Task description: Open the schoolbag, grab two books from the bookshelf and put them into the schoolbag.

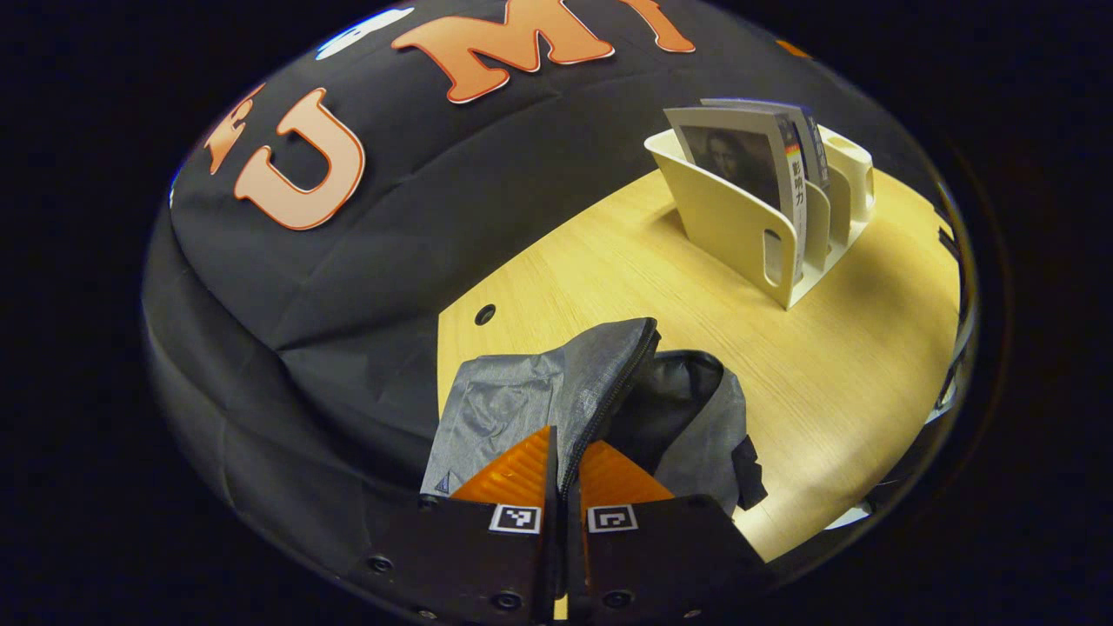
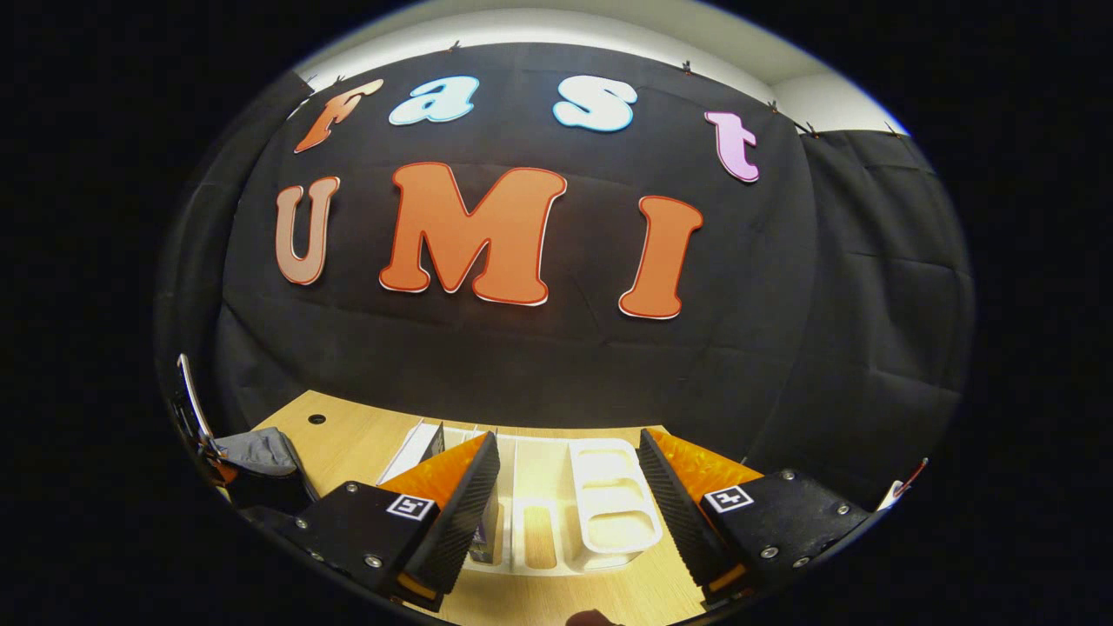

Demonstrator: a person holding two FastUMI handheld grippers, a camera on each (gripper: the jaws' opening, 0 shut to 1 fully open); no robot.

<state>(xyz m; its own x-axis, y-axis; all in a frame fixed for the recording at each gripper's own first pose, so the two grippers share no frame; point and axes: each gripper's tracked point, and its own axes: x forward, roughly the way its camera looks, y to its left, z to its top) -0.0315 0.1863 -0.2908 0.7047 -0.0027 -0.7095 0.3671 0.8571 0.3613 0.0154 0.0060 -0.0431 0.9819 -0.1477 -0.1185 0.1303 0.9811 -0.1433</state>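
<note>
The grey schoolbag lies on the wooden table, its zip undone and its dark inside showing. My left gripper is shut on the zipped edge of the bag's flap and holds it up. Farther back, a cream bookshelf holds two upright books. In the right gripper view, my right gripper hangs open just above the bookshelf; its left finger is by the books. The schoolbag sits far to the left there.
The booth's black cloth wall runs close behind the table. A round cable hole sits in the tabletop near the bag. Bare wood lies between bag and bookshelf.
</note>
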